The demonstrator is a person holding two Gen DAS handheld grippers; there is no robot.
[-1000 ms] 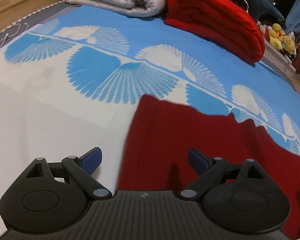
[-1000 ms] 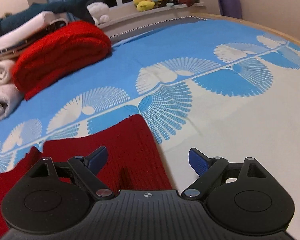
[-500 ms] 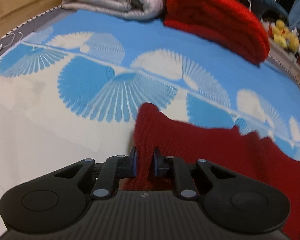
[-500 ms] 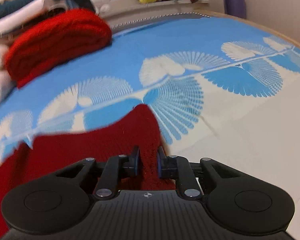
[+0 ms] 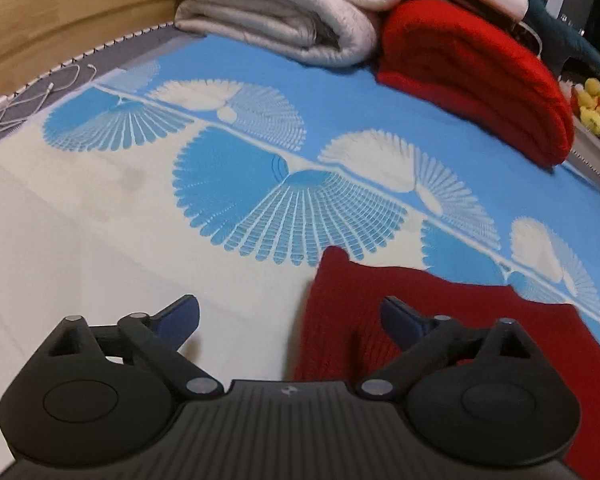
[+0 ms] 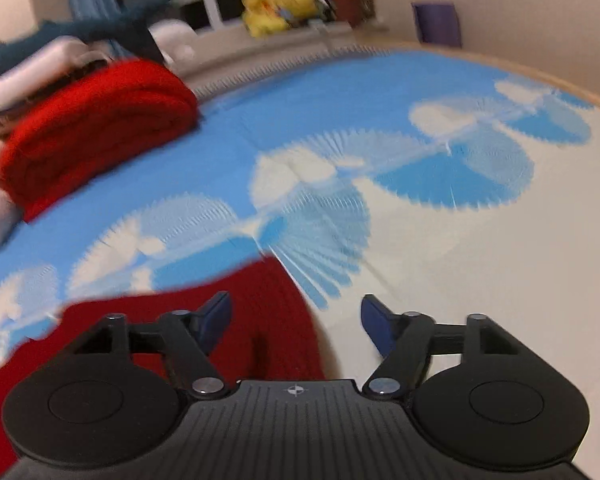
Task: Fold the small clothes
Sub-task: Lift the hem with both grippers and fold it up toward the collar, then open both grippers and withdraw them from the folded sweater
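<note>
Right now, through the left wrist camera, I see my left gripper (image 5: 290, 314) spread wide with nothing between its blue fingertips (image 5: 180, 314). The dark red knit garment (image 5: 420, 320) lies flat on the blue-and-cream fan-patterned bedspread (image 5: 140, 208), its near corner falling in the gap between the fingers and the rest stretching off under the right-hand finger and beyond; the left-hand finger sits over bare cream fabric. Further back I make out a folded bright red blanket (image 5: 472, 76) beside a stack of folded off-white quilts (image 5: 284, 12). Through the right wrist camera, which is motion-blurred, my right gripper (image 6: 296, 316) is also wide apart and holding nothing. The garment (image 6: 260, 312) lies under its left-hand finger and reaches partway into the gap, while the right-hand finger is over bare bedspread (image 6: 480, 260). The red blanket (image 6: 96, 128) shows at upper left.
</note>
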